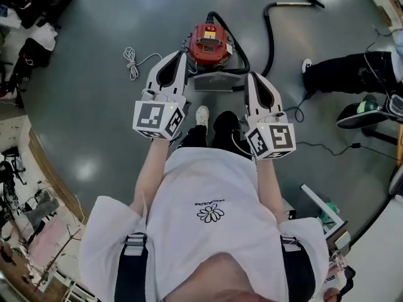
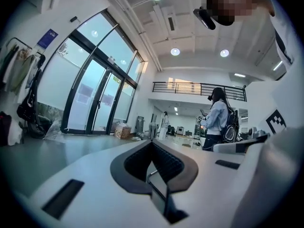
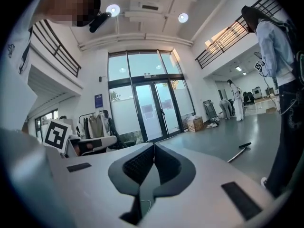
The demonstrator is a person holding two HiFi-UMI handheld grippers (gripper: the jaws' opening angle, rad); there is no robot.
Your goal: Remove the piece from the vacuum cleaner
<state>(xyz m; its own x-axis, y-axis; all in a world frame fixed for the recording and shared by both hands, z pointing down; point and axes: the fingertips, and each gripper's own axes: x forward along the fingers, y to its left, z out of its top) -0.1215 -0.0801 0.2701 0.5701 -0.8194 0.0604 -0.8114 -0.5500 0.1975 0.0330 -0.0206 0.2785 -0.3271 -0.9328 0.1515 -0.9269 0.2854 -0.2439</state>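
Observation:
The red vacuum cleaner (image 1: pixel 210 41) stands on the grey floor just ahead of the person's feet. Its black hose (image 1: pixel 271 30) loops right and ends in a wand (image 1: pixel 301 4) lying on the floor; the wand (image 3: pixel 239 151) also shows in the right gripper view. My left gripper (image 1: pixel 181 55) is held level beside the cleaner's left side, above the floor. My right gripper (image 1: pixel 251 76) hovers by its right side. Both are shut with nothing between the pads; the left gripper (image 2: pixel 153 142) and right gripper (image 3: pixel 153 145) look out into the hall, away from the cleaner.
A coiled white cord (image 1: pixel 131 62) lies left of the cleaner. Another person's legs (image 1: pixel 343 71) and a black cable (image 1: pixel 327 147) are at the right. Clutter lines the left wall (image 1: pixel 25 49). A person with a backpack (image 2: pixel 219 120) stands farther off, and glass doors (image 3: pixel 152 110) face the hall.

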